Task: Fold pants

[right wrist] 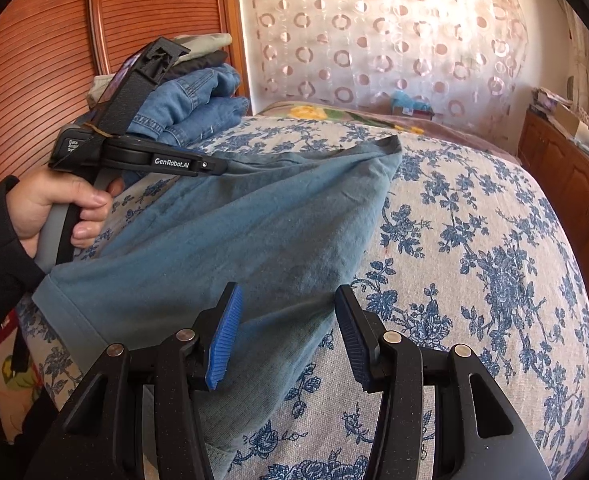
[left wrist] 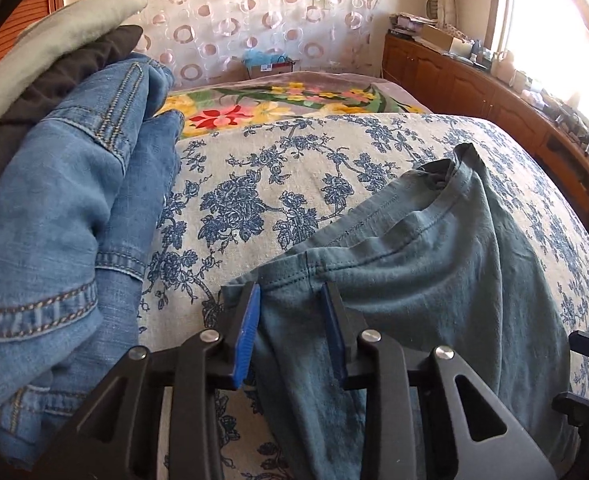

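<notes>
Teal-blue pants (left wrist: 434, 280) lie on the floral bedspread (left wrist: 286, 168); they also show in the right wrist view (right wrist: 234, 240), spread from lower left toward a far corner. My left gripper (left wrist: 292, 292) is open, its blue pads either side of a hem edge of the pants, with fabric between them. My right gripper (right wrist: 290, 300) is open over the near edge of the pants, with fabric between its pads. The left gripper's body (right wrist: 142, 156) shows in the right wrist view, held by a hand at the far left side of the pants.
A stack of folded clothes topped by blue jeans (left wrist: 62, 208) sits at the left, also in the right wrist view (right wrist: 190, 108). A wooden headboard (right wrist: 54, 60) is behind it. A wooden cabinet (left wrist: 494, 96) with clutter runs along the right. A flowered blanket (left wrist: 254, 104) lies farther back.
</notes>
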A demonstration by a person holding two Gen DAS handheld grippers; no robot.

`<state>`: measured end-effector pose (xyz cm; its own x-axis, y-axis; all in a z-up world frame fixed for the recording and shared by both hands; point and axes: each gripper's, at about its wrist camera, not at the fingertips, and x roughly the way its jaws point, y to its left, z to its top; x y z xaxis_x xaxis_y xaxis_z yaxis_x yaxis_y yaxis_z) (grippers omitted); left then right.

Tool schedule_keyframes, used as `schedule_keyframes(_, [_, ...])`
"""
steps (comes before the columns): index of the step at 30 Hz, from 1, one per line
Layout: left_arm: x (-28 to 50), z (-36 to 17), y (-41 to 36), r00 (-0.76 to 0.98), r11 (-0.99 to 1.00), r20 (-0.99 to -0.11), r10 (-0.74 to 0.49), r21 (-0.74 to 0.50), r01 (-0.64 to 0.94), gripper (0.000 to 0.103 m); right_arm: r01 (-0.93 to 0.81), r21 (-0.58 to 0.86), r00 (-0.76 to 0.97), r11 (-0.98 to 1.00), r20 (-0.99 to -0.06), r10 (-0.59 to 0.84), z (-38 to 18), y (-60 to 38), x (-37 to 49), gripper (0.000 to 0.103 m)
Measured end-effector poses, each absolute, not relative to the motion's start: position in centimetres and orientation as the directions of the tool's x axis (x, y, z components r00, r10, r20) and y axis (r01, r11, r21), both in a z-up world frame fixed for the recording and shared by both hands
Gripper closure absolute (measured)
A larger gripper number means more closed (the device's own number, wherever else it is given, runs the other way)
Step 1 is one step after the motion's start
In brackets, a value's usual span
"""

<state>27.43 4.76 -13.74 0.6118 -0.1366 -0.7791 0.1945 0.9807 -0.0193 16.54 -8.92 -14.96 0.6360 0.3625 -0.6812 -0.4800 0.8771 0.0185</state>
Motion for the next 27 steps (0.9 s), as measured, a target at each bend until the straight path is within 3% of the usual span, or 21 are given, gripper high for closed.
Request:
schedule_keyframes(2, [27.4, -13.7, 4.6, 0.613, 0.979, -0.779, -0.133, -0.007, 0.203, 0.074, -0.48, 0.02, 0.635, 0.877, -0.682, 0.363, -15.0, -8.9, 16.5, 0.054])
schedule_keyframes(4, [27.3, -13.6, 4.6, 0.617, 0.978, -0.775, -0.135, -0.003, 0.21, 0.09, -0.48, 0.024, 0.633, 0.877, -0.683, 0.364, -15.1, -8.9, 16.6, 0.054])
schedule_keyframes(6, [27.0, -13.5, 4.5, 0.626, 0.978, -0.769, -0.129, 0.006, 0.209, 0.099, -0.479, 0.027, 0.632, 0.877, -0.683, 0.366, -15.1, -8.9, 16.6, 0.054])
schedule_keyframes(12, [25.3, -11.4, 5.8, 0.697, 0.988, -0.712, -0.084, 0.034, 0.154, 0.1, -0.478, 0.027, 0.634, 0.878, -0.681, 0.367, -15.0, -9.0, 16.6, 0.054])
schedule_keyframes(18, [25.4, -11.0, 6.5, 0.69, 0.987, -0.722, -0.06, 0.061, 0.15, 0.087, -0.478, 0.028, 0.633, 0.878, -0.682, 0.366, -15.1, -8.9, 16.6, 0.054])
schedule_keyframes(24, [23.3, -10.7, 7.3, 0.69, 0.986, -0.713, -0.124, -0.011, 0.166, 0.064, -0.477, 0.031, 0.634, 0.878, -0.68, 0.369, -15.1, -9.0, 16.5, 0.054])
schedule_keyframes(27, [21.5, -10.7, 7.1, 0.694, 0.985, -0.709, -0.13, -0.01, 0.174, 0.062, -0.475, 0.032, 0.636, 0.88, -0.679, 0.368, -15.0, -9.0, 16.5, 0.054])
